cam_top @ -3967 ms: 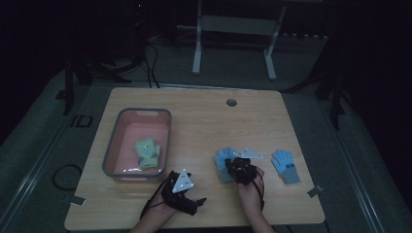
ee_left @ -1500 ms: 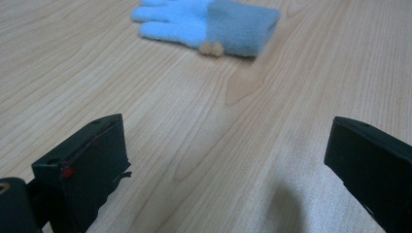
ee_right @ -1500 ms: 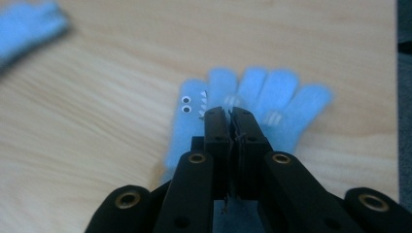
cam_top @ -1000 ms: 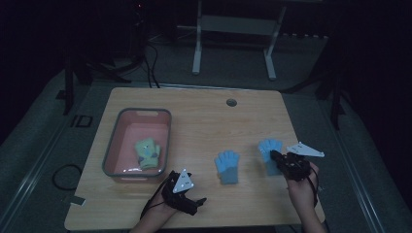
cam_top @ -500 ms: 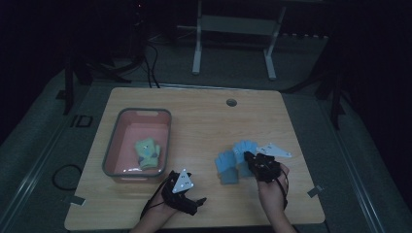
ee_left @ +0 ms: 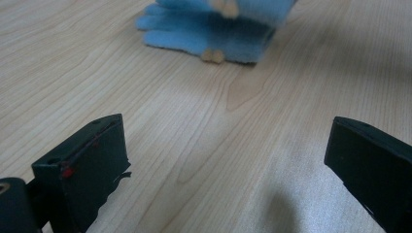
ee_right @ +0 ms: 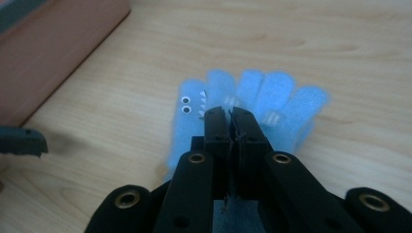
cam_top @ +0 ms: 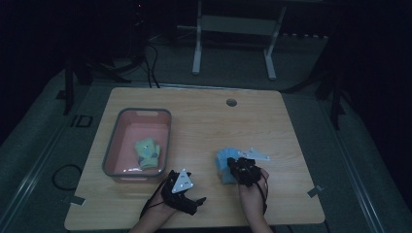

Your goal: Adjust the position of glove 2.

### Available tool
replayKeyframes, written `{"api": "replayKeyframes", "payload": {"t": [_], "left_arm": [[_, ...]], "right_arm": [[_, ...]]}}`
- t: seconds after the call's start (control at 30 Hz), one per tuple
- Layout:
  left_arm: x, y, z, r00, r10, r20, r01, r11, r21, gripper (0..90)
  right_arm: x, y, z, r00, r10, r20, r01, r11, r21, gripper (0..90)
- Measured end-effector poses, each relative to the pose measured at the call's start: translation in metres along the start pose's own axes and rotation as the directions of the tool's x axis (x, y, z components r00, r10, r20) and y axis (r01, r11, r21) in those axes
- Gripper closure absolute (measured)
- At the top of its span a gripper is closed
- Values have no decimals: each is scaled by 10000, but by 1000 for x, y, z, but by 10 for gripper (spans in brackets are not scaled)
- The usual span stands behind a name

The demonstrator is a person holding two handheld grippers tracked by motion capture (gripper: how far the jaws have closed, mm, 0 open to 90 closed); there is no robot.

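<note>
Looking down from the high view, you see a light wooden table (cam_top: 204, 116) in a dim room. Your right gripper (cam_top: 241, 167) sits near the front edge, right of centre, directly over a pair of blue gloves (cam_top: 225, 160) that lie stacked on the tabletop. Your left gripper (cam_top: 180, 191) rests on the wood near the front edge, left of the gloves and apart from them. A pink bin with a grey rim (cam_top: 167, 130) stands on the left half of the table, with a pale green glove (cam_top: 147, 153) lying inside it toward its near end.

Turning to the left gripper view, your two black jaws stand wide apart with bare wood grain between them, gripping nothing. The blue gloves (ee_left: 214, 29) lie farther off at the top of this view, one on top of the other.

Turning to the right gripper view, your right gripper (ee_right: 230, 116) has its jaws pressed together on blue glove fabric. Below the tips, the blue gloves (ee_right: 272, 97) spread their fingers across the table. The one you see has small googly eyes and white teeth marks on its thumb. The wall of the pink bin (ee_right: 53, 43) fills the upper left corner, well apart from the gloves.
</note>
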State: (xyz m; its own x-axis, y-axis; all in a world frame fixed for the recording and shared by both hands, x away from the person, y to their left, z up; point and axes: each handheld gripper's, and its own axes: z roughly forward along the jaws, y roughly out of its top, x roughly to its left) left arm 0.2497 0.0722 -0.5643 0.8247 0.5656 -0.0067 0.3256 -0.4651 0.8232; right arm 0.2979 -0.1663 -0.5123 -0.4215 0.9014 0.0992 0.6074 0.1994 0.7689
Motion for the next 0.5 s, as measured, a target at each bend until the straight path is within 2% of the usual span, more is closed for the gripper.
{"api": "replayKeyframes", "payload": {"t": [0.33, 0.5], "left_arm": [[0, 0, 0, 10000, -22, 76, 22, 10000, -5, 21], [0, 0, -1, 9999, -70, 90, 70, 10000, -30, 21]], "right_arm": [[-4, -7, 21, 9999, 79, 124, -85, 9985, 549, 856], [-7, -11, 29, 9998, 174, 2, -174, 9961, 868, 839]]}}
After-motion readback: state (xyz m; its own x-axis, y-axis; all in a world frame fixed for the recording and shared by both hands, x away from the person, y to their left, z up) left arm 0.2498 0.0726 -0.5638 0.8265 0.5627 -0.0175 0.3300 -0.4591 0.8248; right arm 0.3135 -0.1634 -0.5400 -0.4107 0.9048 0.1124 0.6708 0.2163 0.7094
